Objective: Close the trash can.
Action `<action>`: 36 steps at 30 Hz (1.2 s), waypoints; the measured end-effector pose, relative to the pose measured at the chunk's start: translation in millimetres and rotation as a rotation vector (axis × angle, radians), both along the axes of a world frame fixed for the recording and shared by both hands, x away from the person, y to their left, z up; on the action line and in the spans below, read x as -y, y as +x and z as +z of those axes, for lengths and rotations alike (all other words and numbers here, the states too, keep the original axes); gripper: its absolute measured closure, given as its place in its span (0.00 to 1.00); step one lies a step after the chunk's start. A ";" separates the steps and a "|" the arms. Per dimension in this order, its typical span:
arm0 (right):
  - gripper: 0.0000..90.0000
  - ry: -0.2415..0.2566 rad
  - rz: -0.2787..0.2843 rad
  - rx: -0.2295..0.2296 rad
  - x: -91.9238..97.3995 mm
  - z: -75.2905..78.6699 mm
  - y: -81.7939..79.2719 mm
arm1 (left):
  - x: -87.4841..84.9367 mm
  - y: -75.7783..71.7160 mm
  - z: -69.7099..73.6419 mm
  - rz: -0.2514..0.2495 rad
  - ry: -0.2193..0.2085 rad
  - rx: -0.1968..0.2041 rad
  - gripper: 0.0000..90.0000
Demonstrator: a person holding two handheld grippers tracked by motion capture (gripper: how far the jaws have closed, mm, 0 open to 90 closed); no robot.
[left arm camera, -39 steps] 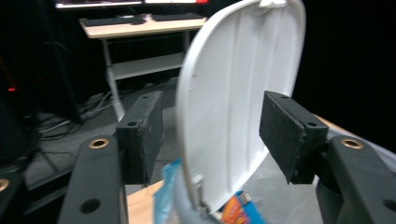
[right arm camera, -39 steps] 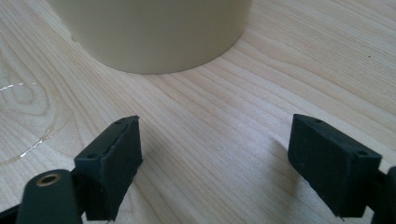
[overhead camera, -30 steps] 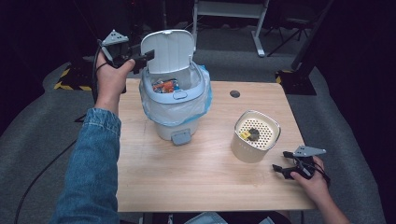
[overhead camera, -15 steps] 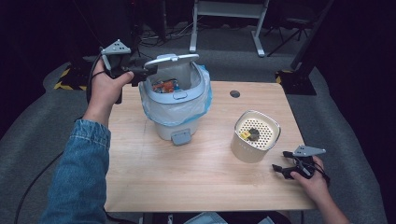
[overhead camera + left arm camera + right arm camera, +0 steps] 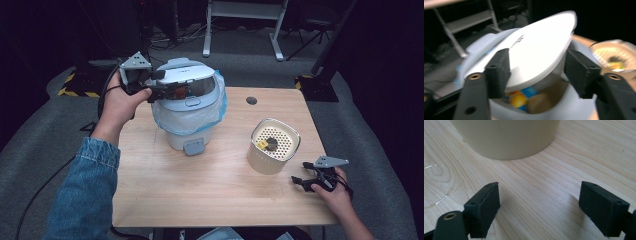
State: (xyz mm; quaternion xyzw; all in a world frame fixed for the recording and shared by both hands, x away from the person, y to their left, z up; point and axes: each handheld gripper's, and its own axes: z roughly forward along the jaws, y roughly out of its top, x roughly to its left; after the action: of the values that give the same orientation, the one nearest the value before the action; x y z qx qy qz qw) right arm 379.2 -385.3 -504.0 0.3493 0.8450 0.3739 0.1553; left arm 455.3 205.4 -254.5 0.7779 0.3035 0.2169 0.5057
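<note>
The bin (image 5: 187, 117) stands on the counter (image 5: 200, 195) at its far left part, with its lid (image 5: 187, 80) hinged partly down over the opening. Packets (image 5: 520, 98) lie inside the bin, under the lid. The left hand-held gripper (image 5: 155, 85) is at the lid's left edge, its jaws to either side of the lid. The perforated canister (image 5: 273, 146) stands to the right of the bin, nearer the front edge. The right hand-held gripper (image 5: 302, 182) lies on the counter just right of and in front of the canister, apart from it
</note>
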 end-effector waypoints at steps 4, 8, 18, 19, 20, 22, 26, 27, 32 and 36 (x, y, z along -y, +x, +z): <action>0.19 0.000 0.000 0.000 0.0 0.0 0.0 | 3.5 -5.0 -1.3 -0.039 -0.011 -0.023 0.43; 0.19 0.000 0.000 0.000 0.0 0.0 0.0 | 6.6 -7.0 -5.5 -0.073 -0.014 -0.056 0.44; 0.19 -0.002 0.000 0.000 -0.3 0.0 0.2 | 10.3 0.2 -15.8 -0.083 -0.036 -0.119 0.50; 0.19 -0.002 0.000 0.000 -0.3 0.0 0.2 | 11.7 0.9 -17.0 -0.084 -0.038 -0.128 0.50; 0.19 -0.002 0.000 0.000 -0.3 0.0 0.1 | 11.7 0.9 -17.0 -0.084 -0.038 -0.128 0.50; 0.19 -0.002 0.000 0.000 -0.3 0.0 0.1 | 15.5 3.5 -19.7 -0.078 -0.027 -0.142 0.51; 0.19 -0.002 0.000 0.000 -0.3 0.0 0.1 | 18.9 7.9 -21.6 -0.064 -0.042 -0.147 0.51; 0.19 -0.002 0.000 0.000 -0.3 0.0 0.2 | 19.7 9.1 -22.0 -0.057 -0.049 -0.145 0.52; 0.19 -0.002 0.000 0.000 -0.3 0.0 0.1 | 22.8 14.2 -22.6 -0.014 -0.052 -0.138 0.52; 0.19 -0.002 0.000 0.000 -0.3 0.0 0.1 | 26.0 14.9 -22.7 0.020 -0.029 -0.118 0.52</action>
State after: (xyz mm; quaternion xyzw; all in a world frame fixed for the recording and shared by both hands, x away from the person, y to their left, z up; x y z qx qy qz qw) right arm 379.4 -385.0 -504.0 0.3493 0.8453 0.3732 0.1557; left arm 470.1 179.4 -277.2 0.7788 0.3435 0.1711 0.4962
